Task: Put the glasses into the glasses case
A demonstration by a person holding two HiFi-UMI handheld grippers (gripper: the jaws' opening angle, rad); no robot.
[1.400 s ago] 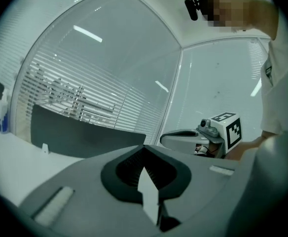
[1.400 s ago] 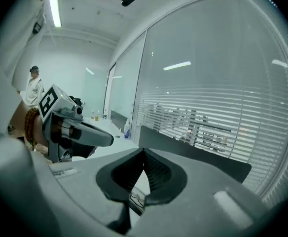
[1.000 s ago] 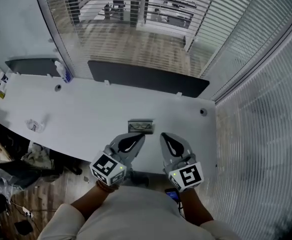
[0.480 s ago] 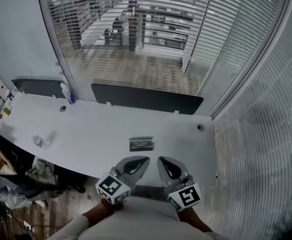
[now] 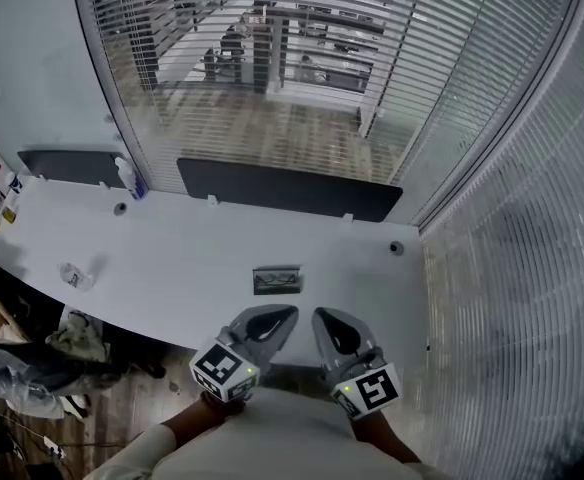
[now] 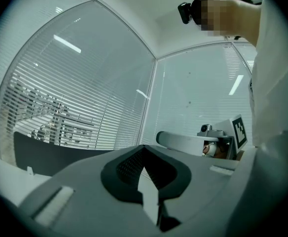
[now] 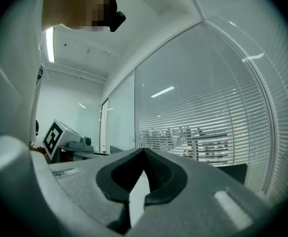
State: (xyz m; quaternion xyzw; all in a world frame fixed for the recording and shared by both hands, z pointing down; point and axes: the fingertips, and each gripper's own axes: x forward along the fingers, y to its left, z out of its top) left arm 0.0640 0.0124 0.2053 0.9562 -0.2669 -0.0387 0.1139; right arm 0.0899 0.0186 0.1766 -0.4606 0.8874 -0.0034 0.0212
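Left gripper (image 5: 275,318): jaws pressed together, nothing between them; held level at the table's near edge
Right gripper (image 5: 324,320): jaws pressed together, empty; just right of the left one, apart from it
Case (image 5: 277,280): lay on the table (image 5: 172,258), just beyond both gripper tips, untouched
Glasses: a dark shape showed inside the case; too small to be sure
Bottle (image 5: 125,176): far left corner; well apart from the case

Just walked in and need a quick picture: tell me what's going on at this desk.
A person holds the left tool and right tool near their body at the white desk's near edge, both shut and empty. The glasses case lies on the desk just ahead, untouched; what it contains can't be made out.
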